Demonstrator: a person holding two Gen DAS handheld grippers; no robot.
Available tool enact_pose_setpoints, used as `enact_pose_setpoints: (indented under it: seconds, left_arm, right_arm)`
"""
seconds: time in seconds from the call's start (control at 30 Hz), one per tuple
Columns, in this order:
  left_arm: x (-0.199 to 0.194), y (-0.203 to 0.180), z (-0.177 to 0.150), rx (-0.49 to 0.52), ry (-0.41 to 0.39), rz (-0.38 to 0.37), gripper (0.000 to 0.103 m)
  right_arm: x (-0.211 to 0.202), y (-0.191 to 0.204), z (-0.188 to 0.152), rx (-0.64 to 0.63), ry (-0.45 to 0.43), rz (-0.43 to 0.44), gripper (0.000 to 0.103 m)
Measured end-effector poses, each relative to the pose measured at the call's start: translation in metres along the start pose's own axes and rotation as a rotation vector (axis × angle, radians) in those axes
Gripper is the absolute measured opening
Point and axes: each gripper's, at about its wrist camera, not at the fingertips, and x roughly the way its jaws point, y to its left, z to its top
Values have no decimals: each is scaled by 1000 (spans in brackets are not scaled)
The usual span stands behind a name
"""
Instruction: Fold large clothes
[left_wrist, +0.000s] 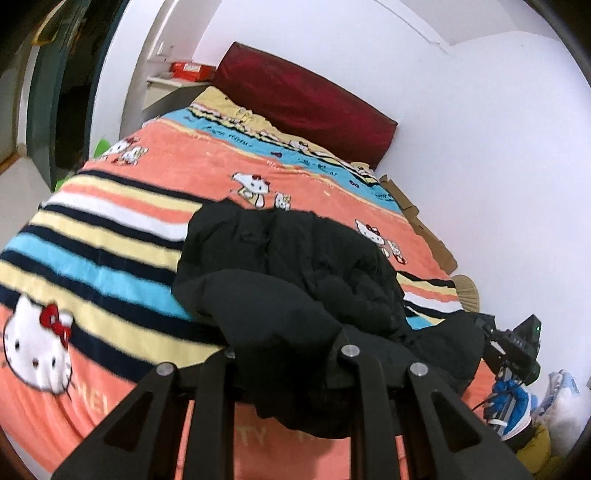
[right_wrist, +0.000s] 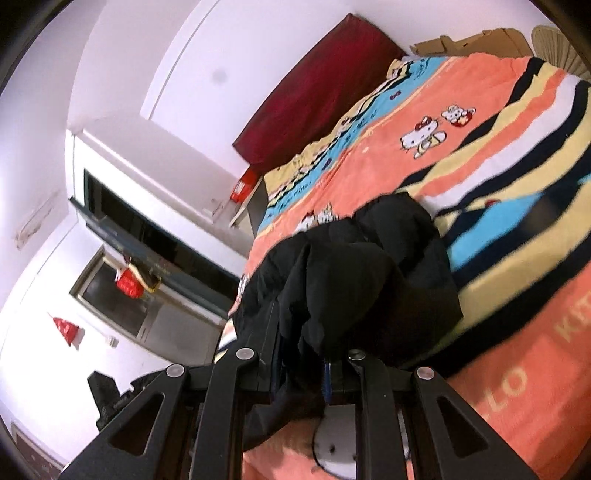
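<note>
White walls (left_wrist: 461, 110) and a dark red headboard (left_wrist: 303, 99) frame a bed (left_wrist: 207, 162) under a striped cartoon-cat blanket. On it lies a bunched black jacket (left_wrist: 295, 266), its near edge lifted. Both the left gripper (left_wrist: 288, 354) and right gripper (right_wrist: 303, 354) are clamped on jacket fabric.

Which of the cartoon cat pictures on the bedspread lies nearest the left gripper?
The big cat face with the red bow, on the near left of the bedspread. The others are small full figures farther up.
</note>
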Motion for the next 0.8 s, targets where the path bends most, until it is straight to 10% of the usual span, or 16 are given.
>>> enact_pose_setpoints:
  seconds: [0.8]
  left_arm:
    - [206, 42, 152, -127, 95, 61, 18]
  right_arm:
    - [175, -30, 129, 173, -30, -206, 16]
